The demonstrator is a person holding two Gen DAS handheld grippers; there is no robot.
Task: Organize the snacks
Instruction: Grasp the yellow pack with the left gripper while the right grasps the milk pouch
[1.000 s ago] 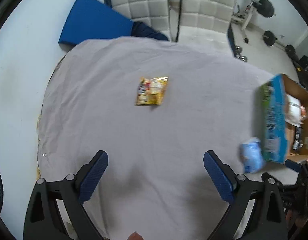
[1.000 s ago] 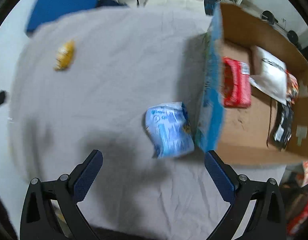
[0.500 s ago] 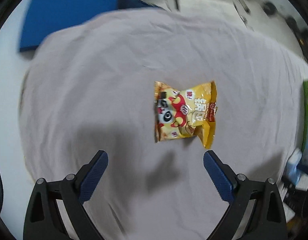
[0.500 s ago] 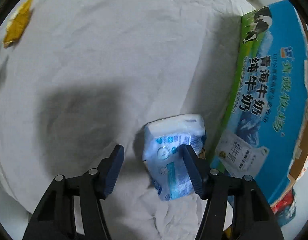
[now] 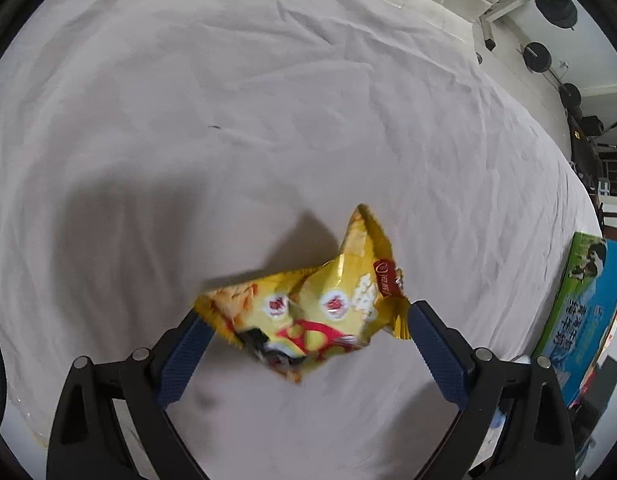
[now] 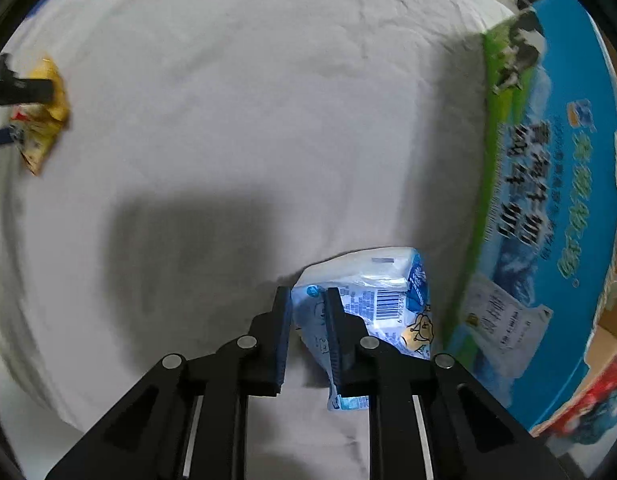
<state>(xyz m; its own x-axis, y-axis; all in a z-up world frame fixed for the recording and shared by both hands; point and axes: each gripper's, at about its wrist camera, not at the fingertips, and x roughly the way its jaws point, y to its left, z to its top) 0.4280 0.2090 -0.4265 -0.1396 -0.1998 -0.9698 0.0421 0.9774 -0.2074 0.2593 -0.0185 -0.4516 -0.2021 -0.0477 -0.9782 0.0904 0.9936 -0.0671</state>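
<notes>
Now, sheet [image 5: 268, 120]: we work over it.
Box [image 6: 548, 220]: stands at its right edge.
Right gripper [image 6: 306, 300]: we pinch the blue pack [image 6: 384, 300], beside the box.
Left gripper [image 5: 304, 320]: spread wide around the yellow bag [image 5: 308, 312] lying on the sheet.

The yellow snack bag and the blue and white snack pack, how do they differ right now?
The yellow snack bag sits between the wide-open fingers of the left gripper, crumpled with one corner sticking up; the blue and white snack pack is pinched at one edge by the closed right gripper. The yellow bag lies far from the blue carton, the blue pack right beside it. Both rest on the white cloth.
</notes>
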